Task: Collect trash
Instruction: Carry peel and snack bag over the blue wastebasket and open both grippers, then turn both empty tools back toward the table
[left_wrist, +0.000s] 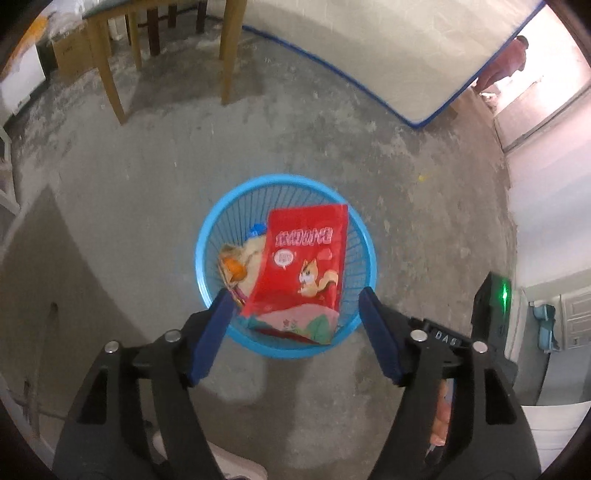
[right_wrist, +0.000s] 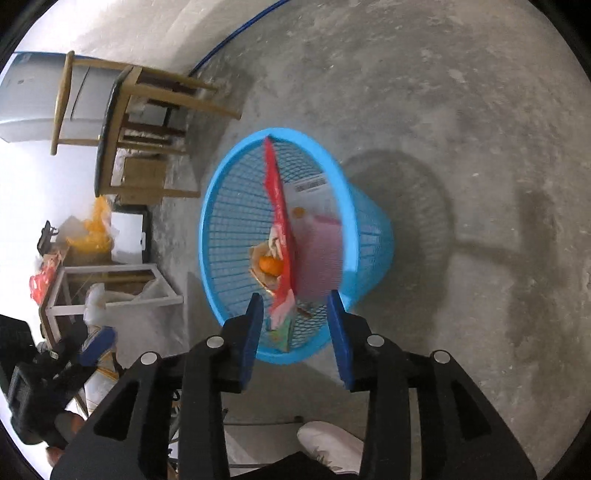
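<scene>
Left wrist view shows my left jaws (left_wrist: 293, 301) spread wide above the blue basket (left_wrist: 207, 236) on the concrete floor (left_wrist: 424, 229), gripping nothing. A red snack bag (left_wrist: 303, 258) stands inside it, tilted over other wrappers. My right jaws (right_wrist: 295, 306) hang apart, empty, at the basket's near rim.

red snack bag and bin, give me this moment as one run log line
left gripper: open | right gripper: open | red snack bag: in blue bin, touching no fingers | orange peel: under it
</scene>
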